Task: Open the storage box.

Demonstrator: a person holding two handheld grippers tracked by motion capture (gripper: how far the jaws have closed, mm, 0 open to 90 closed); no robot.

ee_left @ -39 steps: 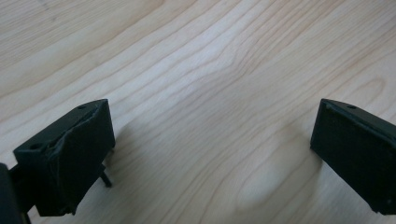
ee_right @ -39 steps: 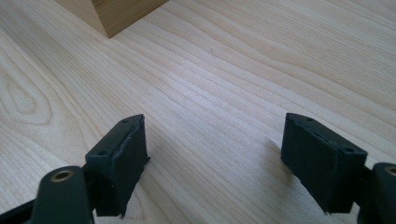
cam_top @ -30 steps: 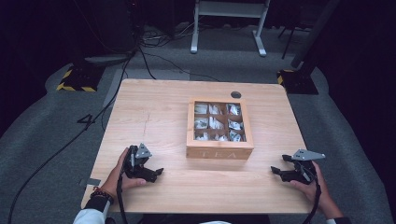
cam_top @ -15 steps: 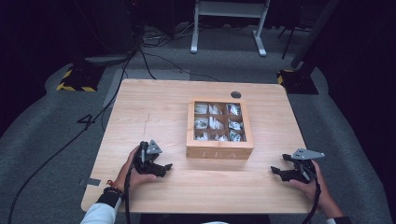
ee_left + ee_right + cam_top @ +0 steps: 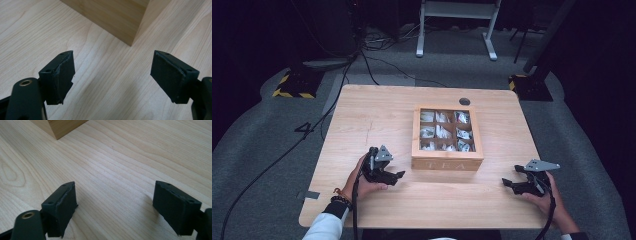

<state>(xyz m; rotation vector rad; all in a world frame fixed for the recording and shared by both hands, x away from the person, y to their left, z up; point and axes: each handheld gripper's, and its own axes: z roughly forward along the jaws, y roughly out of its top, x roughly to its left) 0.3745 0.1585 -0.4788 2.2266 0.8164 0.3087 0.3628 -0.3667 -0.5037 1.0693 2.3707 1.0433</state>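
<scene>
A wooden tea box (image 5: 447,163) with a glass lid stands right of the table's middle, its compartments holding white tea bags (image 5: 439,132). My left gripper (image 5: 398,175) hovers just left of the box's front left corner and points at it. Its jaws are open with nothing between them and have just been closing a little. In the left gripper view that gripper (image 5: 112,77) faces the box corner (image 5: 120,20) close ahead. My right gripper (image 5: 508,182) rests open near the front right of the table. In the right gripper view the right gripper (image 5: 115,207) frames bare wood, with the box corner (image 5: 62,127) farther off.
The light wooden table (image 5: 377,120) has a round cable hole (image 5: 464,101) behind the box. Cables (image 5: 312,130) run over the grey floor at the left, and a white stand (image 5: 457,25) is behind the table.
My left hand has moved right, closer to the box's front left corner, and risen slightly. The right hand and the box have stayed put.
</scene>
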